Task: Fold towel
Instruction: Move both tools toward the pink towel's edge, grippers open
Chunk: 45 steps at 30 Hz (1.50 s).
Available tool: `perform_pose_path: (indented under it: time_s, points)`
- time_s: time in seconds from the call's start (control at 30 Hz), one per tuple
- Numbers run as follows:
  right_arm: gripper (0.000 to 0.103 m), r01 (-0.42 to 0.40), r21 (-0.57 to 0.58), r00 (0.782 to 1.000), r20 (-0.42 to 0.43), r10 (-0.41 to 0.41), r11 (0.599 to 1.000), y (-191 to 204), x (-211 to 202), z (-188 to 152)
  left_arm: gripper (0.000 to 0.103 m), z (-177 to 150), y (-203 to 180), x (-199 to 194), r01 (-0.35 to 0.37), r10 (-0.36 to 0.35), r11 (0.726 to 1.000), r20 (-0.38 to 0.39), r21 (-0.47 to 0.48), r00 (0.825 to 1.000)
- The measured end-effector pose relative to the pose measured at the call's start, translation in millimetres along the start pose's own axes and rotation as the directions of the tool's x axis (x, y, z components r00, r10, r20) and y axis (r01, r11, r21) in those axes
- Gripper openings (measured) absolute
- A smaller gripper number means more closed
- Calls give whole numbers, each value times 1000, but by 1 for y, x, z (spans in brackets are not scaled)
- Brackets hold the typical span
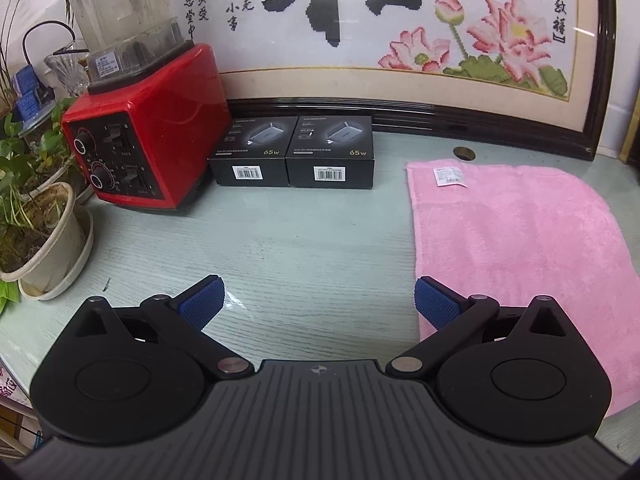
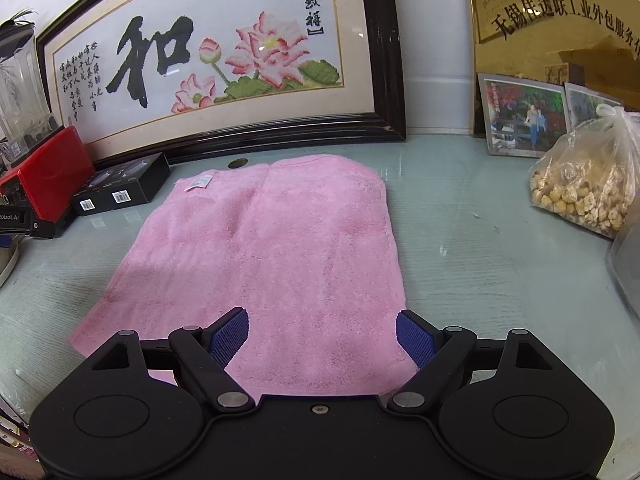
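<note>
1. Here we are at the start: the fluffy pink rectangular terry towel (image 2: 264, 256) lies spread flat on the pale grey-green wood-grain tabletop (image 1: 312, 240), no fold in it that I can see.
2. The right gripper (image 2: 322, 338) hangs right over the towel's near edge, blue ribbed pads (image 2: 229, 336) spread wide, nothing between them.
3. The left gripper (image 1: 319, 304) is just as wide apart and just as empty, with bare tabletop ahead of it; the towel sits off to its right, its near-left corner just beside the right-hand pad.
4. Step in hand, by my reading: the approach, before any grasp.
5. Next move calls for each tool to drop onto a near corner and pinch the cloth, then carry that edge forward toward the far edge, the one with the small white paper label (image 2: 199, 181).
6. The left tool needs to slide rightward first (it's over bare table at the moment).
7. Watch the far end: the two black cardboard charger boxes (image 1: 292, 152) and the red square-bodied blender base (image 1: 148, 124) stand ahead and left, clear of the towel.
</note>
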State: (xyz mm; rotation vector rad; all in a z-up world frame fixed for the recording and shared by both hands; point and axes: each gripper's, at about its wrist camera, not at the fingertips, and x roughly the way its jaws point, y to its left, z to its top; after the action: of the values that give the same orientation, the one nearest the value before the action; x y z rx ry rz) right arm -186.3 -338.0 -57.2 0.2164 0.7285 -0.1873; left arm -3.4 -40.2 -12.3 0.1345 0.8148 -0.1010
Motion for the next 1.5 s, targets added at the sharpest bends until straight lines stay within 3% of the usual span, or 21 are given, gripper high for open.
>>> perform_pose_path:
  time_s: [0.6, 1.5]
  points:
    - [80, 3, 12, 1000, -9, -3, 1000, -12, 1, 0, 103, 4, -7, 4, -15, 15, 1000, -24, 24, 1000]
    - [80, 28, 37, 1000, -12, -28, 999, -23, 0, -1, 103, -6, -42, 10, 77, -68, 993, -97, 90, 993]
